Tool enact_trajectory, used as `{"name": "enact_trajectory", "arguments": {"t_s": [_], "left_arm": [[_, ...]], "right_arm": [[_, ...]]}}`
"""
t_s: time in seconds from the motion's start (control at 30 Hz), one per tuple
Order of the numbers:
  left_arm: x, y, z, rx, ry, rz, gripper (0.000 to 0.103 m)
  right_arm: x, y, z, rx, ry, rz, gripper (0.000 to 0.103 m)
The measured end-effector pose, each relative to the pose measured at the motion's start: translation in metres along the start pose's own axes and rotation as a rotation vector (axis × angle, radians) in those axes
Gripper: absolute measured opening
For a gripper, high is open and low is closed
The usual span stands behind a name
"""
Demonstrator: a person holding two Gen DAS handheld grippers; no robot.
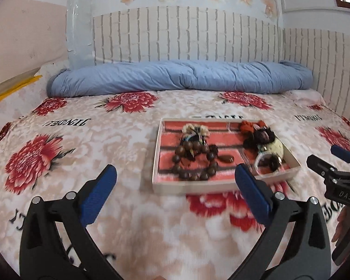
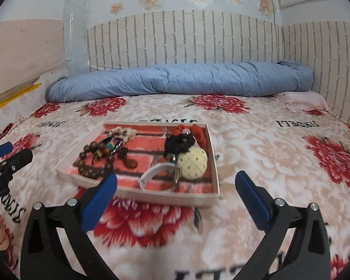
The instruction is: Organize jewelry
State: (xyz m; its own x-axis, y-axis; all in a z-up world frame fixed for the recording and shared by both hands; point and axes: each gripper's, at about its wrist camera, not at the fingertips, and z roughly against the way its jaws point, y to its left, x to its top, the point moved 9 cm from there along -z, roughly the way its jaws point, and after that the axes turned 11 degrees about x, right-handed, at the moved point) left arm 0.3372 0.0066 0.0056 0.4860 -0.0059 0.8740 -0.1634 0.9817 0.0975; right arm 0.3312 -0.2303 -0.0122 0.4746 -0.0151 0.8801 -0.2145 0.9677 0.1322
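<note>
I see a bed covered by a cream fleece blanket (image 2: 256, 144) printed with big red flowers and black lettering (the words read upside down from my side). A shallow white cardboard tray with a red brick-patterned floor (image 2: 215, 163) (image 1: 156, 154) sits flat mid-bed. A rolled blue quilt (image 2: 175, 79) (image 1: 179, 75) lies along the far edge against the wall.
</note>
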Motion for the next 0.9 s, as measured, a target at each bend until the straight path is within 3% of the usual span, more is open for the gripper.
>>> {"name": "enact_trajectory", "arguments": {"t_s": [0.17,0.33,0.5,0.73,0.9], "left_arm": [[-0.017,0.009,0.039,-0.034,-0.001,0.030,0.098],[-0.033,0.015,0.085,-0.011,-0.045,0.004,0.098],[-0.045,0.026,0.115,0.032,-0.031,0.018,0.098],[-0.050,0.033,0.141,0.016,-0.097,0.034,0.098],[-0.061,0.032,0.133,0.009,-0.099,0.036,0.098]], "right_arm": [[-0.011,0.015,0.048,-0.020,-0.031,0.025,0.099],[-0.027,0.030,0.087,-0.038,-0.023,0.060,0.099],[-0.034,0.040,0.122,-0.034,-0.028,0.018,0.099],[-0.049,0.052,0.147,-0.041,-0.112,0.058,0.099],[-0.054,0.047,0.143,-0.038,-0.118,0.024,0.099]]}}
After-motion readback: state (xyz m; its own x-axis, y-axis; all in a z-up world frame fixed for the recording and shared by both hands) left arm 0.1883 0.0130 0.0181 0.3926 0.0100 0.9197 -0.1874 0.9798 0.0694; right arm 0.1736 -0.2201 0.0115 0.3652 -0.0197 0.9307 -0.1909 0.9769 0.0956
